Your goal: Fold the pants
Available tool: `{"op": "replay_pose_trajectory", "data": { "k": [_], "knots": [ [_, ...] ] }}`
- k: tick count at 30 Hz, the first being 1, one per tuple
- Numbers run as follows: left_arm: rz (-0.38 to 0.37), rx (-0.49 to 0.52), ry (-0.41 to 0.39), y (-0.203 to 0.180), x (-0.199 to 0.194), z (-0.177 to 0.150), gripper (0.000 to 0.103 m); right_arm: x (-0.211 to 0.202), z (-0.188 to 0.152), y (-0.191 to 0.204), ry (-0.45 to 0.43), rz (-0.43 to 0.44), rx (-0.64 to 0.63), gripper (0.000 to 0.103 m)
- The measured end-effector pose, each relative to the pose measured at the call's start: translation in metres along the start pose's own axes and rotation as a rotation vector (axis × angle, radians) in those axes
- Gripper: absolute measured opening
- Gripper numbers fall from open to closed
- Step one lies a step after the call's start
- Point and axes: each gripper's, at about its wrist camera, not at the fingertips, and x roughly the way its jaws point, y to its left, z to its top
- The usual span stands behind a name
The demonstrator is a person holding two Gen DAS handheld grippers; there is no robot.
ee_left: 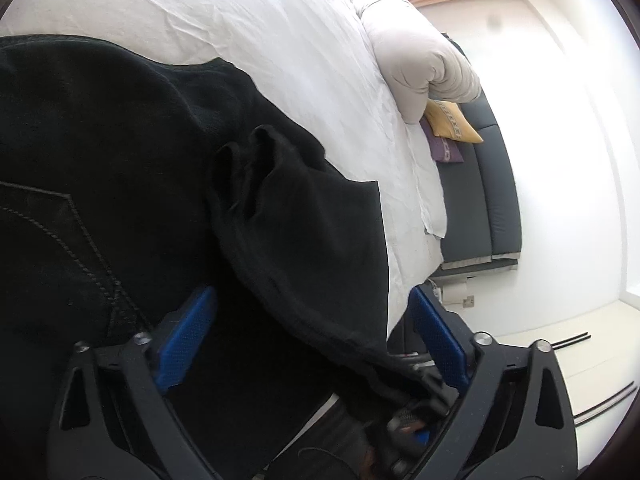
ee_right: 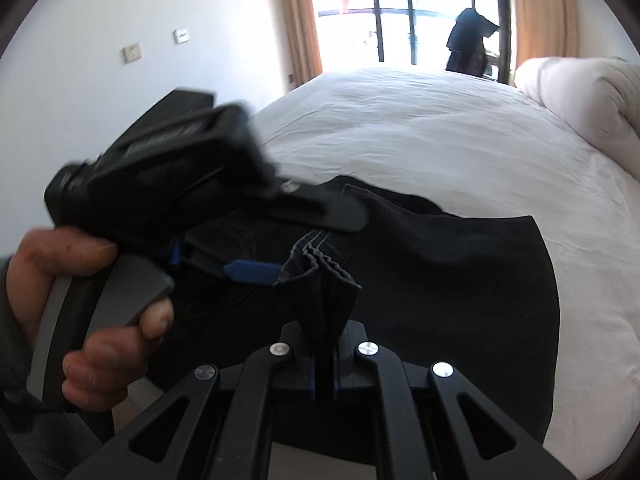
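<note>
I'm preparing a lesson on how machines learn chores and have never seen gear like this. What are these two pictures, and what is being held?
No robot here: a person holds a two-finger gripper in each hand, each carrying a wide-angle camera looking along its fingers. One picture is from the left gripper, whose blue fingers stand apart over black pants on a white bed. The other is from the right gripper, shut on a bunched pants edge. It also shows the person's left hand gripping the other tool.
</note>
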Motion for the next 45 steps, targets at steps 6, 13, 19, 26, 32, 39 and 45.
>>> {"op": "replay_pose_trajectory", "data": {
  "k": [6, 13, 19, 26, 32, 39, 45],
  "knots": [
    [0.054, -0.023, 0.006, 0.009, 0.001, -0.002, 0.039, 0.009, -0.003, 0.013, 0.019, 0.019, 0.004, 0.007],
    [0.105, -0.015, -0.016, 0.023, -0.013, -0.01, 0.027, 0.012, 0.002, 0.015, 0.019, 0.04, 0.016, 0.007],
    [0.156, -0.006, -0.018, 0.028, -0.012, -0.015, 0.026, 0.021, 0.001, 0.023, 0.043, 0.067, -0.004, 0.008],
    [0.323, 0.102, -0.039, 0.004, -0.025, -0.017, 0.027, 0.03, -0.011, 0.005, 0.147, 0.19, 0.107, 0.059],
    [0.41, 0.208, -0.148, -0.027, -0.051, -0.011, 0.027, -0.027, 0.002, -0.067, -0.001, 0.245, 0.275, 0.061],
    [0.401, 0.387, -0.008, -0.049, 0.027, -0.04, 0.027, 0.005, 0.038, -0.191, -0.087, 0.259, 0.643, 0.061],
    [0.377, 0.443, 0.016, -0.027, 0.062, -0.046, 0.027, 0.085, 0.028, -0.238, 0.012, 0.231, 0.749, 0.016]
  ]
}}
